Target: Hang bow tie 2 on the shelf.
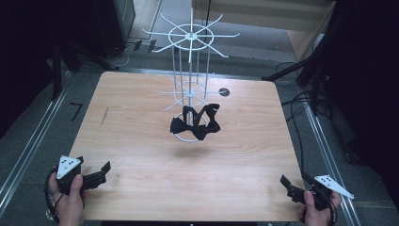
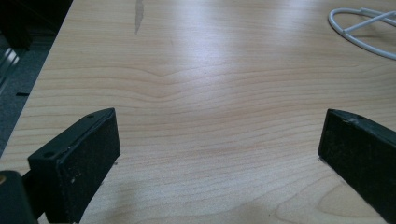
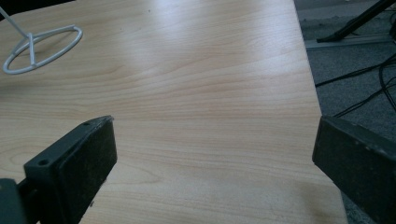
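Black bow ties (image 1: 195,123): dark fabric, at least two bunched together, hanging low on the white wire rack (image 1: 190,52), just above its ring base (image 1: 181,136). One sits higher and further back, the other lower in front with wings spread sideways. Roughly mid-table, well apart from both near corners.

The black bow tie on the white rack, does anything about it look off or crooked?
The bow tie hangs tilted low on the white wire rack, just above the base ring, its strap bunched unevenly behind it. Every other hook is bare. Both grippers, left and right, sit open at the table's near corners.
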`<action>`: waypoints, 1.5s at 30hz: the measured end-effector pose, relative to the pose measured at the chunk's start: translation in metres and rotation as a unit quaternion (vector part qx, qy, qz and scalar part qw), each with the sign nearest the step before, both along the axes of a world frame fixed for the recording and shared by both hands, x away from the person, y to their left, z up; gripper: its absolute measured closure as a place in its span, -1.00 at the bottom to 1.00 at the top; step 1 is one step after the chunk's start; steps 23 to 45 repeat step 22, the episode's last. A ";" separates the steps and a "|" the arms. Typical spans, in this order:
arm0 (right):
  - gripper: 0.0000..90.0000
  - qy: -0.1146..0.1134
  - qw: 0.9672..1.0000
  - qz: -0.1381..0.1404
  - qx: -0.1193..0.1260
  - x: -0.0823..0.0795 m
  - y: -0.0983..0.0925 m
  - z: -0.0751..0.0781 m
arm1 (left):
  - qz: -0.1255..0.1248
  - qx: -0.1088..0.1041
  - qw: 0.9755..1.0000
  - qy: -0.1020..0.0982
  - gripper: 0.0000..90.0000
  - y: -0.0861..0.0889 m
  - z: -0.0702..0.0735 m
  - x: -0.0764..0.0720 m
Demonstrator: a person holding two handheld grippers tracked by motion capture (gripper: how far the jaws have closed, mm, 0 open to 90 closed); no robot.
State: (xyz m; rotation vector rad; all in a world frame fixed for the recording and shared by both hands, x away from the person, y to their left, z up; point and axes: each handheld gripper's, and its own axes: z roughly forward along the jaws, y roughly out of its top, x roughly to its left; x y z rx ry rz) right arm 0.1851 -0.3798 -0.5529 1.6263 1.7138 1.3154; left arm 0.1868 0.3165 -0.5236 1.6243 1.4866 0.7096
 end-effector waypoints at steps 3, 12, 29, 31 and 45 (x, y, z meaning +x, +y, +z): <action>-0.99 0.002 1.000 -0.004 0.000 0.000 0.001 0.000 | 0.003 -0.010 1.000 0.001 -1.00 0.003 0.000 0.001; -0.99 0.003 1.000 -0.007 0.001 0.001 0.001 0.000 | 0.006 -0.023 1.000 0.001 -1.00 0.006 0.000 0.001; -0.99 -0.001 0.999 -0.006 0.033 0.002 -0.003 0.003 | 0.006 -0.025 1.000 0.006 -1.00 0.007 0.000 0.003; -0.99 -0.001 0.999 -0.006 0.033 0.002 -0.003 0.003 | 0.006 -0.025 1.000 0.006 -1.00 0.007 0.000 0.003; -0.99 -0.001 0.999 -0.006 0.033 0.002 -0.003 0.003 | 0.006 -0.025 1.000 0.006 -1.00 0.007 0.000 0.003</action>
